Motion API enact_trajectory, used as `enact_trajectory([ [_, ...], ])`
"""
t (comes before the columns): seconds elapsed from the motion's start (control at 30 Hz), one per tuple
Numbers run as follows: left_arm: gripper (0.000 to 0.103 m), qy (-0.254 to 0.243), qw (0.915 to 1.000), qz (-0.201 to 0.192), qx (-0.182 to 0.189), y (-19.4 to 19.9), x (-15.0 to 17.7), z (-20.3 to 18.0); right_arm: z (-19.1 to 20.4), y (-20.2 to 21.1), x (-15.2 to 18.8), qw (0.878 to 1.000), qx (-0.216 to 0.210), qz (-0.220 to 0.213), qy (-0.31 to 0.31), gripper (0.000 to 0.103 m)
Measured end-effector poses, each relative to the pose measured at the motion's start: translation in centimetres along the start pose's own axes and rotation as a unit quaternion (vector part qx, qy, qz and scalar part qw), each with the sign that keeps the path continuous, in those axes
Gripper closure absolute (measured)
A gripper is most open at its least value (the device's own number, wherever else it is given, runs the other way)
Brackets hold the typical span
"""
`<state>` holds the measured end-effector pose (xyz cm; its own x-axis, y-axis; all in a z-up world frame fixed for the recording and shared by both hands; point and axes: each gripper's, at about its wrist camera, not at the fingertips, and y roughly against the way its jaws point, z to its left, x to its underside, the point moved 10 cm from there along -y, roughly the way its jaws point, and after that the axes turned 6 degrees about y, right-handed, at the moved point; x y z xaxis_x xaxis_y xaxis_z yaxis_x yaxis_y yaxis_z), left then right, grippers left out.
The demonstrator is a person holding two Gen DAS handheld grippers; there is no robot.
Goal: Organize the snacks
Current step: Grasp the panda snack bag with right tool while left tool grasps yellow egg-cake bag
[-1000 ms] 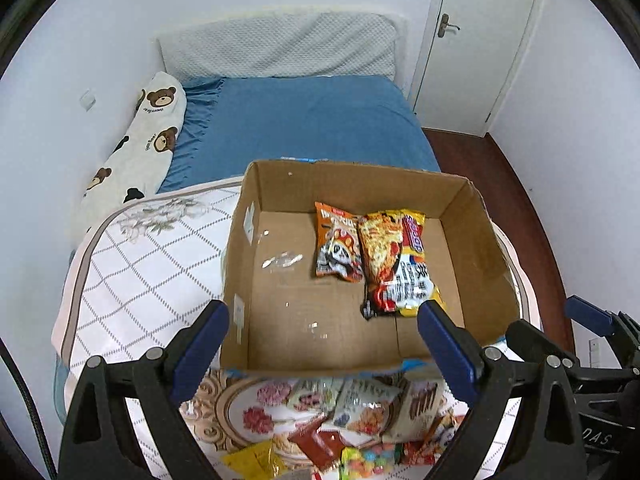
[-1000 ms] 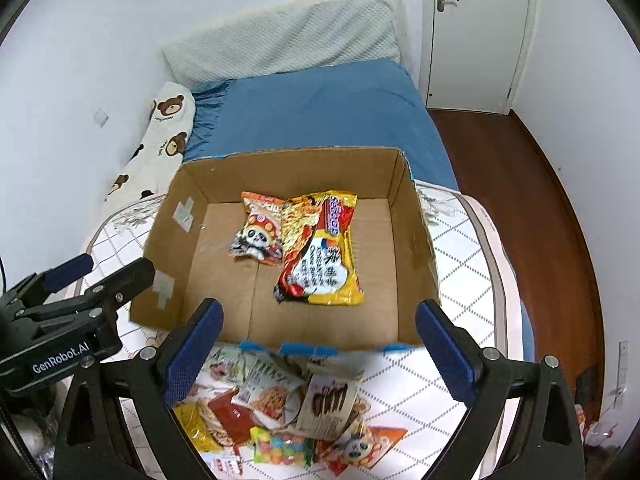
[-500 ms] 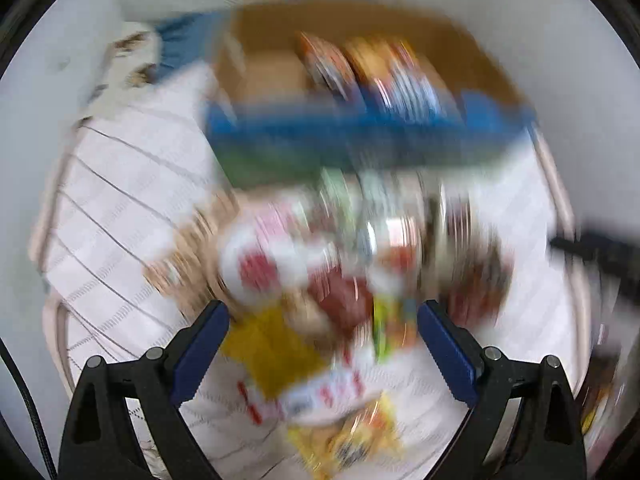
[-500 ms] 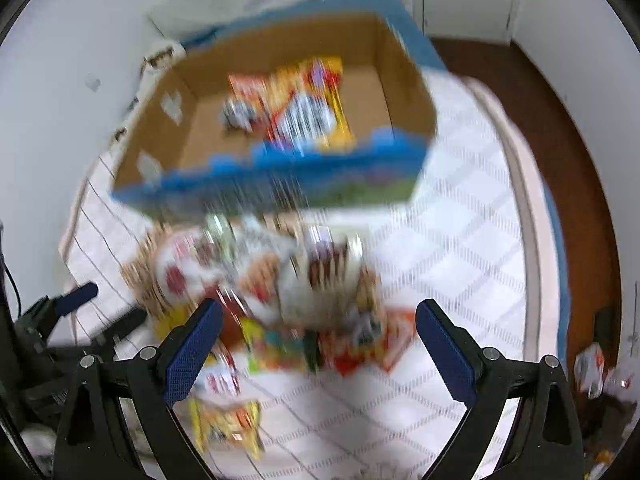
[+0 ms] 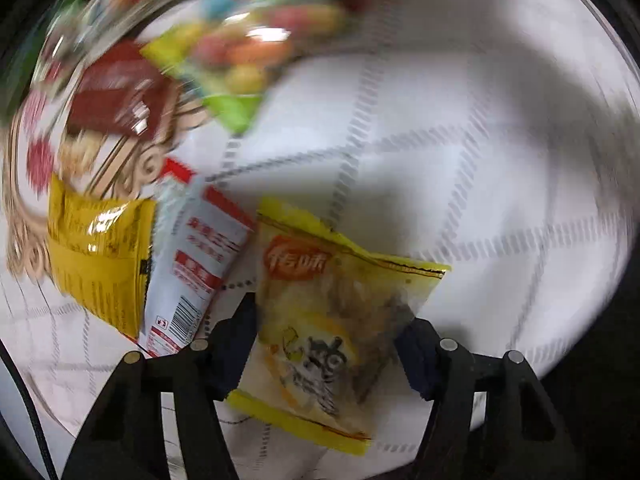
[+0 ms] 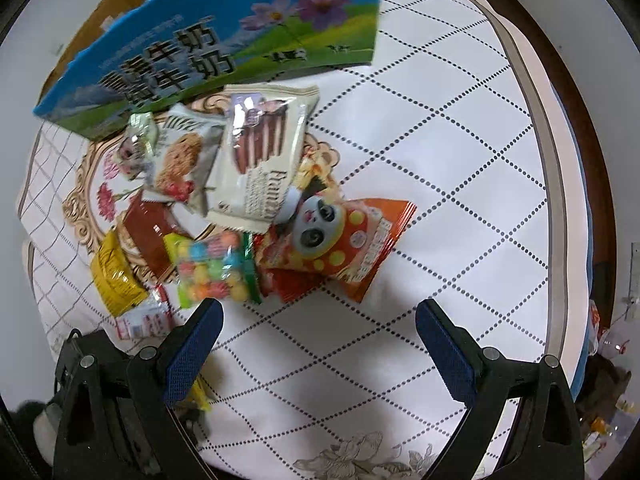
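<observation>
A pile of snack packets lies on the quilted white cover in front of a blue-sided cardboard box (image 6: 224, 48). My left gripper (image 5: 326, 344) is low over the cover, its jaws standing on both sides of a yellow clear-window packet (image 5: 332, 320); a gap shows at the right finger. A white-and-red packet (image 5: 192, 264) and a dark yellow packet (image 5: 100, 252) lie just left of it. My right gripper (image 6: 318, 350) is open and empty above bare cover, short of the orange panda packet (image 6: 340, 240) and the candy-ball bag (image 6: 212, 268).
A cookie packet (image 6: 180, 160) and a wafer packet (image 6: 260, 152) lie near the box. A brown packet (image 6: 148, 228) sits left of the candy. The cover's right edge (image 6: 560, 184) drops to the floor. My left gripper's body (image 6: 92, 392) shows at the lower left.
Both grippers have swung down from the box to the snack pile. My left gripper has dropped low and now straddles the yellow packet. The left view is motion-blurred.
</observation>
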<state>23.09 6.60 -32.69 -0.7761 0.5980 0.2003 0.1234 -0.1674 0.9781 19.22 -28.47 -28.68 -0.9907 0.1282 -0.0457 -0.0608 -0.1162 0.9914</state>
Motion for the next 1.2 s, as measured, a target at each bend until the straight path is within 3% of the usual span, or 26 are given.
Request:
enact_trajectory([
  [0.07,0.042,0.083,0.9964,0.001,0.018,0.2,-1.3,1.8,-0.5,-0.5,-0.6,1.000,-0.016,0.000,-0.021,0.004],
  [0.17,0.042,0.190,0.9809,-0.008,0.041,0.8,-2.8,4.4,-0.6,-0.4,-2.2,1.000,-0.013,-0.016,-0.013,0.004],
  [0.23,0.042,0.257,0.9650,-0.027,0.047,1.3,-3.6,6.3,-0.2,-0.4,-2.9,0.999,-0.001,-0.014,0.034,0.004],
  [0.37,0.042,0.323,0.9424,-0.044,0.075,1.6,-4.4,7.9,1.1,-1.3,-2.8,0.986,0.054,0.012,0.157,0.004],
  [0.47,0.042,0.326,0.9402,-0.049,0.085,1.3,-4.5,8.4,1.6,-2.9,-2.9,0.966,0.106,0.028,0.235,0.004],
  [0.57,0.040,0.304,0.9475,-0.043,0.088,0.5,-4.5,7.8,1.7,-4.9,-3.5,0.954,0.129,0.037,0.267,0.006],
  [0.6,0.040,0.299,0.9495,-0.042,0.087,0.4,-4.4,7.9,1.7,-5.5,-3.6,0.954,0.127,0.039,0.269,0.018],
  [0.63,0.040,0.296,0.9503,-0.041,0.087,0.3,-4.5,7.6,1.8,-6.3,-3.6,0.955,0.114,0.050,0.268,0.043],
  [0.73,0.040,0.304,0.9467,-0.035,0.101,-0.1,-4.3,6.6,1.4,-7.0,-3.0,0.974,0.060,0.079,0.202,0.047],
  [0.83,0.038,0.320,0.9395,-0.027,0.119,-1.5,-2.3,6.1,0.5,-6.4,-1.4,0.987,-0.021,0.120,0.103,0.048],
  [0.9,0.037,0.329,0.9353,-0.022,0.129,-1.7,-0.5,6.4,0.3,-6.2,0.6,0.984,-0.067,0.155,0.056,0.048],
  [1.0,0.037,0.336,0.9334,-0.028,0.123,-2.8,1.0,5.7,0.2,-6.8,3.5,0.974,-0.105,0.199,0.016,0.048],
  [1.07,0.038,0.342,0.9324,-0.035,0.112,-2.9,1.2,5.2,0.2,-7.7,4.4,0.975,-0.100,0.200,0.014,0.043],
  [1.13,0.053,0.340,0.9342,-0.043,0.099,-2.4,0.9,3.6,-0.3,-8.3,4.5,0.980,-0.066,0.186,0.016,0.032],
  [1.2,0.055,0.337,0.9360,-0.047,0.092,-1.7,0.4,2.6,0.2,-8.1,5.2,0.984,-0.052,0.169,0.020,0.028],
])
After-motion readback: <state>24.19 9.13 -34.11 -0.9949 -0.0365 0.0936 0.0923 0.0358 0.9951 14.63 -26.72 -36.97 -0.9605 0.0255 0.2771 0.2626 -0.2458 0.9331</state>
